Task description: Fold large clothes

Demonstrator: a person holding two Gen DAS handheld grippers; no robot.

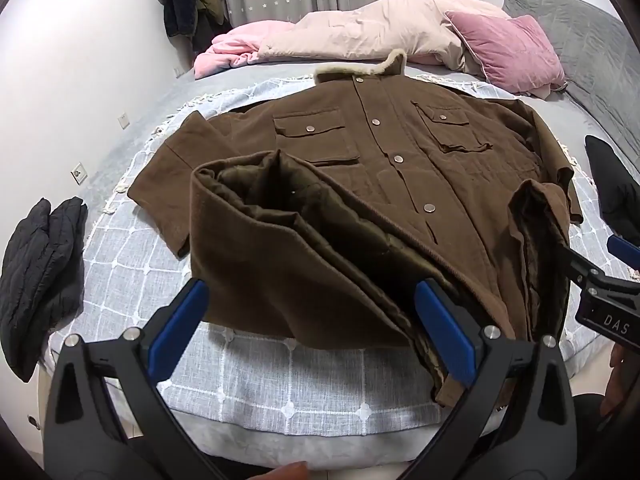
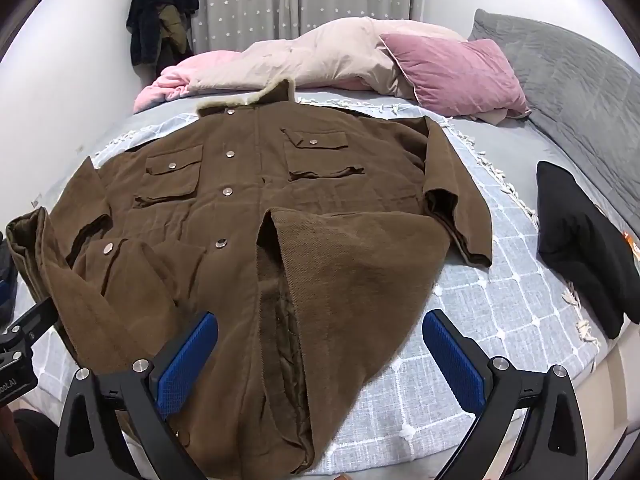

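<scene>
Risk assessment: the coat (image 2: pixel 256 208) is thick and lined, and its lower part is already bunched and doubled over, so a pinch at the hem is likely to catch only the outer layer. The lining would then slide and the fold come out uneven. The loose hem flaps at the split front could fall open if lifted from one side only. The rolled sleeve on the left side may unroll when the body is moved. The checked blanket (image 2: pixel 500 280) under the coat could be caught along with the cloth if the jaws bite too low.

Left gripper (image 1: pixel 312 320): jaws stand wide apart, holding nothing. The turned-back lower part of the coat lies between and just ahead of the blue pads, with the right-hand pad close to the coat's folded edge; whether it touches I cannot tell.

Right gripper (image 2: pixel 320 352): jaws likewise spread wide and empty. The coat's hem and front split lie between the pads, nearer the left-hand pad; the right-hand pad stands over bare blanket.

The coat lies front up on the bed (image 2: pixel 500 136), collar away from both sets of jaws.
</scene>
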